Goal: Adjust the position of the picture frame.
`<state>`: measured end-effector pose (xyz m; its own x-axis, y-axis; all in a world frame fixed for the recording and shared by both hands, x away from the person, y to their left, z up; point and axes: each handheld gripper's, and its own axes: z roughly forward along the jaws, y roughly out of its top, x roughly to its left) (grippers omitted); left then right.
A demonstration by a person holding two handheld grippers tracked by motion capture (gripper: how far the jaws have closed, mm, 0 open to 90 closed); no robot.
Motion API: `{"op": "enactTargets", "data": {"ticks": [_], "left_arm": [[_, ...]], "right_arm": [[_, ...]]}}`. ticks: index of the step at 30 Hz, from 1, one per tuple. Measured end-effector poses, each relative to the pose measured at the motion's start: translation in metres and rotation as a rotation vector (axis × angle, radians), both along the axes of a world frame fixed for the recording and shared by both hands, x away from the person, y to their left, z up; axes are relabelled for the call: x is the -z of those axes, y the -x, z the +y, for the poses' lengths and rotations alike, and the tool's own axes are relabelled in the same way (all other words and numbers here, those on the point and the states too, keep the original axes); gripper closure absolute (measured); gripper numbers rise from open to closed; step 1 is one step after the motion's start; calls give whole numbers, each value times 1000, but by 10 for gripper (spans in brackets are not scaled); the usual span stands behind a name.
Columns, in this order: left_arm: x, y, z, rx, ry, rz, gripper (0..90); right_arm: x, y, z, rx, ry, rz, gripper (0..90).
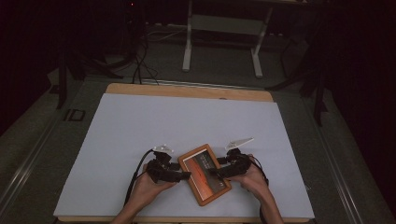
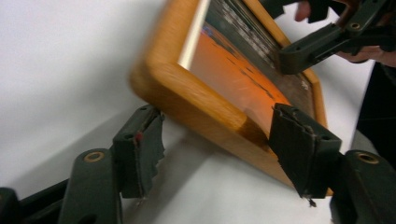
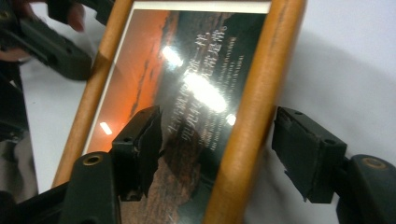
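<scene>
Left gripper (image 2: 219, 140) jaws spread wide astride one long rail of the wooden picture frame (image 1: 204, 174), pads off it. Right gripper (image 3: 219, 149) likewise gaping astride the opposite rail. Frame flat on the white table sheet (image 1: 140, 126) between both. Placement apparently finished; backing away left.

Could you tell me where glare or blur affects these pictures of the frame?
Right gripper view: bright glare patches on the frame's glass wash out part of the text. Left gripper view: the frame's near corner is smeared with blur. High view: dim, with dark surroundings.
</scene>
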<state>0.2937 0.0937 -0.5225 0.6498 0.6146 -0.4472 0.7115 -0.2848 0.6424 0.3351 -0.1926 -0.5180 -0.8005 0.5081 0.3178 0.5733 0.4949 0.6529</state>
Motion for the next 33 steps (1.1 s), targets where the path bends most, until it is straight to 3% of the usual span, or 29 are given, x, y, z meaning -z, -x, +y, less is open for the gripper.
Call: {"op": "enactTargets", "data": {"ticks": [3,8,16,21,22,25,27,28,29,30,33], "left_arm": [[3,-1,-4,10,14,26,339],[4,-1,-8,9,9,41,334],[2,-4,-11,-19,4,58,365],[1,-6,-16,-34,-20,50,392],[1,-6,-16,-35,-20,49,393],[1,-6,-16,-32,-24,52,394],[0,-6,-16,-26,-28,50,395],[-1,-6,-16,-28,-26,48,411],[-3,-6,-15,-28,-15,45,411],[-5,-6,-14,-23,-12,38,443],[-13,-4,-17,-12,-17,6,462]], "right_arm": [[2,-1,1,-3,1,14,310],[8,-6,0,-15,-51,70,310],[5,-7,-5,13,-56,71,377],[4,-9,-11,32,-77,81,412],[7,-11,-11,26,-92,111,393],[11,-13,-9,7,-108,147,363],[11,-13,-8,13,-109,147,371],[6,-12,-11,33,-107,124,441],[6,-12,-11,33,-107,124,441],[-1,-12,-19,59,-129,104,513],[-4,-11,-25,61,-153,98,535]]}}
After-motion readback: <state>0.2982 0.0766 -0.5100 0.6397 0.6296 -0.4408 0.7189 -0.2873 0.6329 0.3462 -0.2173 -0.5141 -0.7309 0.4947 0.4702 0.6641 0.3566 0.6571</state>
